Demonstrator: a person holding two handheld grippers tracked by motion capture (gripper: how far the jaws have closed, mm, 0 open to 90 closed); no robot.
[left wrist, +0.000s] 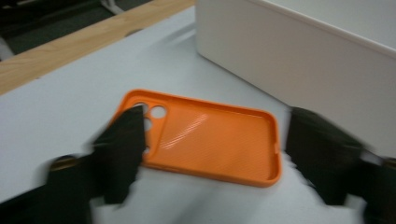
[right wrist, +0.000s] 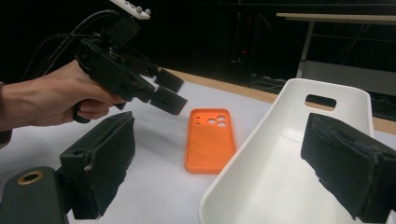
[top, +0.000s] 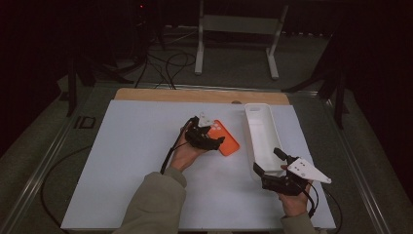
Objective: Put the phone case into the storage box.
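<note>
the orange phone case (left wrist: 205, 142) lies flat on the white table (top: 136, 165) between the two black jaws of the left gripper (left wrist: 212, 154), which stand wider than the case and don't squeeze it; one jaw is over the corner with the round holes and the other is just off the far short edge. the case is smooth bendy plastic with a raised rim, and the jaw pads look soft and rough. the right gripper (right wrist: 233, 177) has its jaws wide apart with nothing held, over the near end of the long white tray (right wrist: 275, 186) just beside the case
</note>
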